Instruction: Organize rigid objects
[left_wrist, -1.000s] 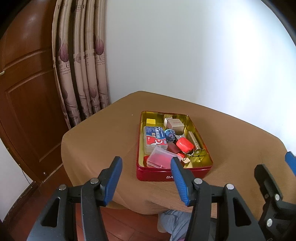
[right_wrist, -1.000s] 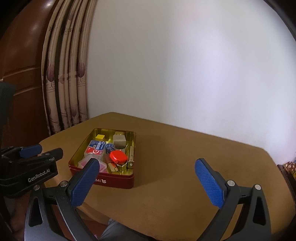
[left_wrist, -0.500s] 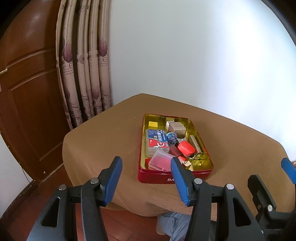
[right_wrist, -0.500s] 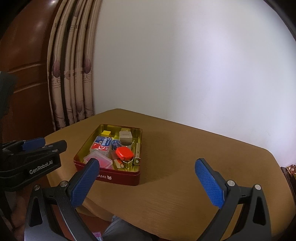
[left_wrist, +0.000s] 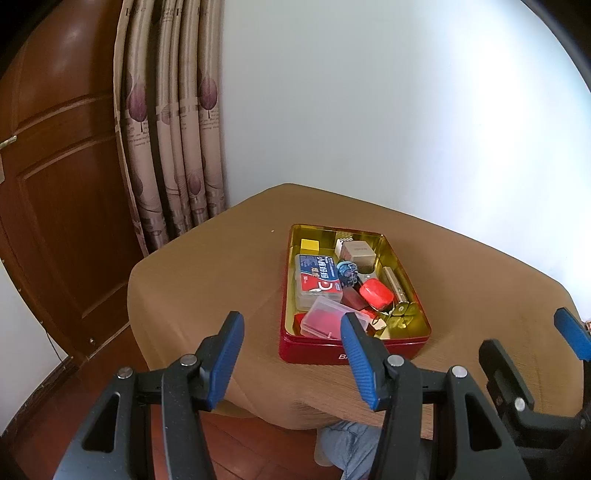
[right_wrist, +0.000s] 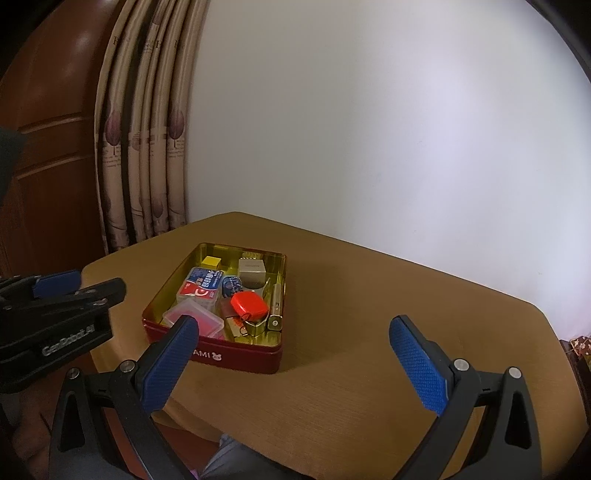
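Red tin (left_wrist: 317, 349) sits on the brown table (left_wrist: 207, 280), full of small items: red case (left_wrist: 375, 294), yellow cube (left_wrist: 309, 245), clear box (left_wrist: 325, 322); left gripper (left_wrist: 291, 360) fingers spread wide, holding nothing, tin at 1 o'clock; right gripper (right_wrist: 295, 365) spread wide, holding nothing, tin at 11 o'clock.

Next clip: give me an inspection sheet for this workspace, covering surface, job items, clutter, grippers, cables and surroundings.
Surface: brown table, bare apart from one tin.
Job's things: red tin, lid off, holds a jumble: yellow cube, beige box, blue-and-red pack, red case, clear pink box, metal bits.
Clutter: nothing seen outside the tin.
Grippers: left gripper and right gripper both open, empty, short of the tin.
Cables: nothing seen.
Surroundings: white wall, patterned curtain, wooden door.
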